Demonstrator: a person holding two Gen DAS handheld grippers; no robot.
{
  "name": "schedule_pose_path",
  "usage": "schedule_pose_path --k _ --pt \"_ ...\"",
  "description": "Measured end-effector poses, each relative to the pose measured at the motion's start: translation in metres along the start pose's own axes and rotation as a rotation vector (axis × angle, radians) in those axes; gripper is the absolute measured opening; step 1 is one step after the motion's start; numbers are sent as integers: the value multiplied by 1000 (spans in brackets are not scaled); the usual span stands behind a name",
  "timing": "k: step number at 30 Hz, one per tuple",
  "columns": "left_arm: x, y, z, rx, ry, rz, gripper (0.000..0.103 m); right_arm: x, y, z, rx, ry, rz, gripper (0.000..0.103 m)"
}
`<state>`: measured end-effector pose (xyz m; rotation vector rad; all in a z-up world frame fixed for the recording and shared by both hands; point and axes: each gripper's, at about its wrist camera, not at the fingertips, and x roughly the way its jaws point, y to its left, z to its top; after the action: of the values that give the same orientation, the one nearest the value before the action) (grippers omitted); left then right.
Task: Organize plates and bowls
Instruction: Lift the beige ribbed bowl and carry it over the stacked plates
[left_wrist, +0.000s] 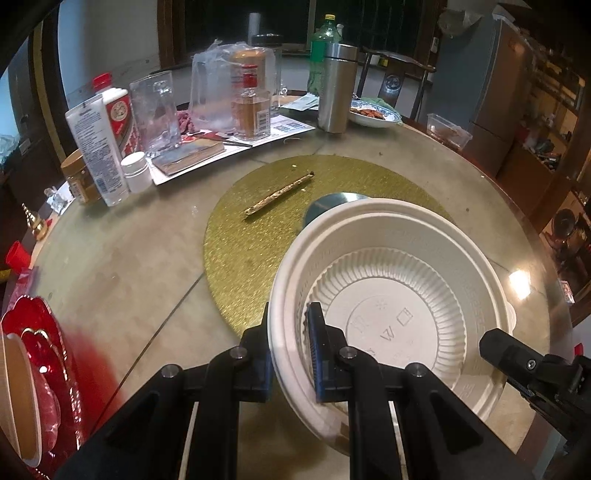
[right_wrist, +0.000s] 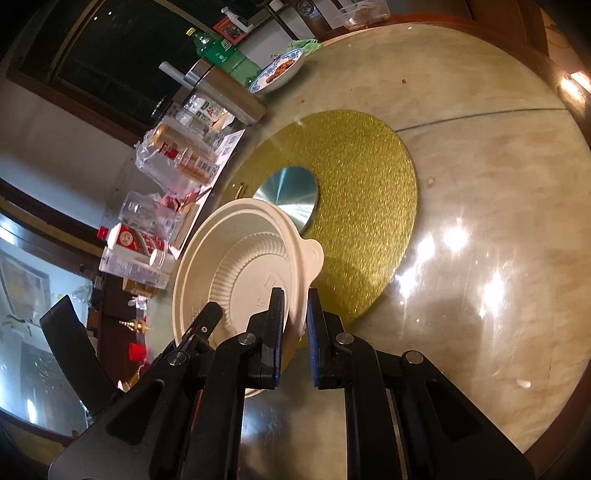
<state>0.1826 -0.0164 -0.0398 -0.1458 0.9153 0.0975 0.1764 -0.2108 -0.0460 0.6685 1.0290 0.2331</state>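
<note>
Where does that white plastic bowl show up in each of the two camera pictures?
Left wrist view: the white bowl fills the lower right, above the gold mat.
Right wrist view: it sits lower centre-left, its rim tab pointing right.
Shared landmark: the round silver disc on the gold mat, just beyond the bowl.

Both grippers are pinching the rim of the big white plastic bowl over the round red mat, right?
Almost. The round mat is glittery gold, not red, as the left wrist view shows. Both the left gripper and the right gripper do pinch the rim of the white plastic bowl.
</note>
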Motion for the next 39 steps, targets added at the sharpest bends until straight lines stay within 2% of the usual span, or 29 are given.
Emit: schedule_pose_path --k 26,39 --pt "-57 35 -31 -33 -83 -27 14 -38 30 -52 -65 -37 44 11" --pt "-84 67 -36 -75 -146 -9 15 -44 63 -70 -135 -41 79 11"
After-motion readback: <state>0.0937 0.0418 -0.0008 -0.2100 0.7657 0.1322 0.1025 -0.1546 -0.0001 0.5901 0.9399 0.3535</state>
